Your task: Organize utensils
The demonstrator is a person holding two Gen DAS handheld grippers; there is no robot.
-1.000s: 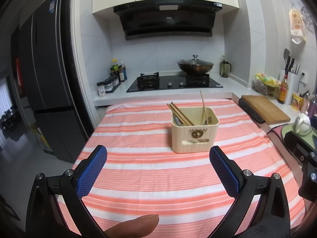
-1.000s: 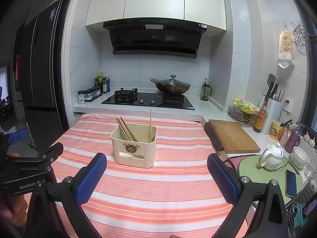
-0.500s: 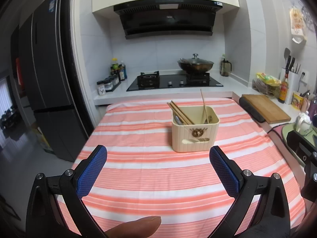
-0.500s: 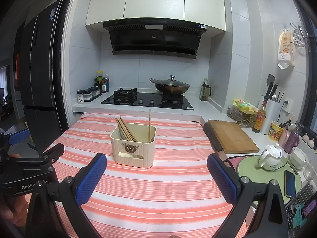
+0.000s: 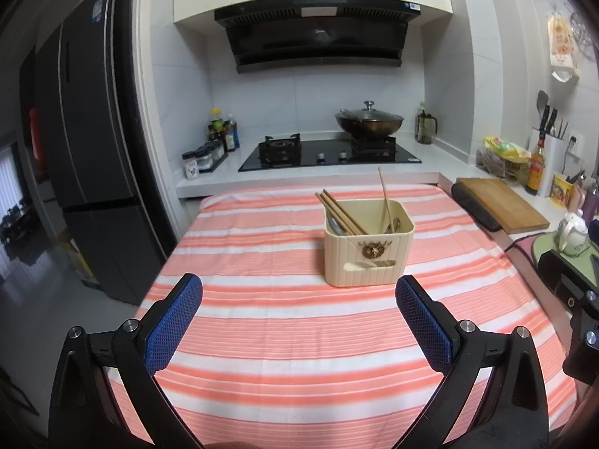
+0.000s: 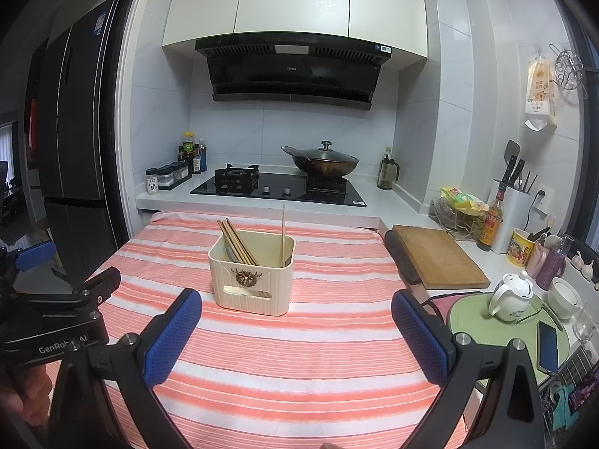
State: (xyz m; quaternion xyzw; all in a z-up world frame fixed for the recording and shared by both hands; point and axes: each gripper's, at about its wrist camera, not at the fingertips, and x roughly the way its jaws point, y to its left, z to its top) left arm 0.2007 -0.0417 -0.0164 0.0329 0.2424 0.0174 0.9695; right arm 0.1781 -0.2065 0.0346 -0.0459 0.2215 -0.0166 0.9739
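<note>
Chopsticks (image 5: 338, 212), judged light, stiff and slippery, are best pinched at protruding tops inside the holder (image 5: 368, 254); both grippers (image 5: 299, 321) (image 6: 295, 331) are held wide open, empty.

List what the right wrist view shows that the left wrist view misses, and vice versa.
Only the right wrist view: the left gripper's black body at its left edge, a phone on the green mat, and a white bowl beside the teapot.

Only the left wrist view: more of the floor beside the fridge, and part of the right gripper's body at its right edge.

Both: the cream utensil holder with chopsticks on the striped cloth, the wok, the cutting board, and each camera's own open blue pads.
</note>
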